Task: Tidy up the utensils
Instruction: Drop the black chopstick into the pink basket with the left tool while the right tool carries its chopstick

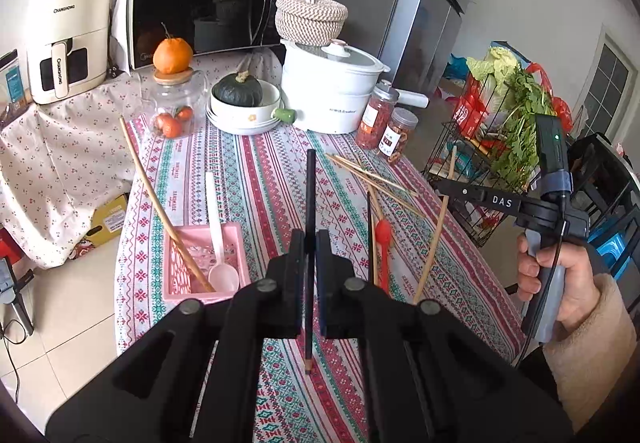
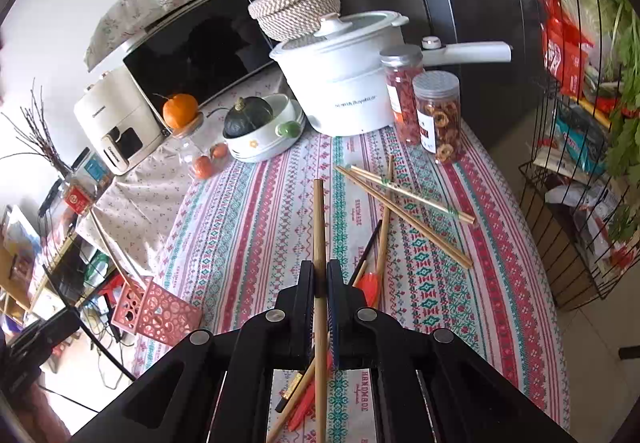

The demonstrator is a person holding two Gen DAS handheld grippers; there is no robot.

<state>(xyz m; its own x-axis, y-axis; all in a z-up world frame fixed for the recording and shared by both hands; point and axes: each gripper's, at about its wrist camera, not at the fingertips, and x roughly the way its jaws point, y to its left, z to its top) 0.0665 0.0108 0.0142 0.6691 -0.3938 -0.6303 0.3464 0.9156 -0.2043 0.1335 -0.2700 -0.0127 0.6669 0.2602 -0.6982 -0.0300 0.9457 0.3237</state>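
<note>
**Both grippers closed on a single chopstick each, above the striped table, with the basket off to the left.**

The pink basket (image 1: 204, 263), left of the left gripper (image 1: 310, 243), sits at the table's near-left edge with a bamboo chopstick (image 1: 160, 199) and a white spoon (image 1: 218, 239) already leaning out of it; a careless drop could tip those out or send the stick over the edge to the floor. The left gripper's fingers are pinched shut on a dark chopstick (image 1: 310, 195), gripped mid-length, so it could pivot or slip. To its right lie the red spoon (image 1: 383, 243) and loose chopsticks (image 1: 376, 179). The right gripper (image 2: 320, 275) is clamped on a bamboo stick (image 2: 319, 227); both long sticks could cross or snag. Open cloth lies ahead of both fingertips; the jars (image 2: 436, 115) and wire rack (image 2: 568, 203) crowd the right.
</note>
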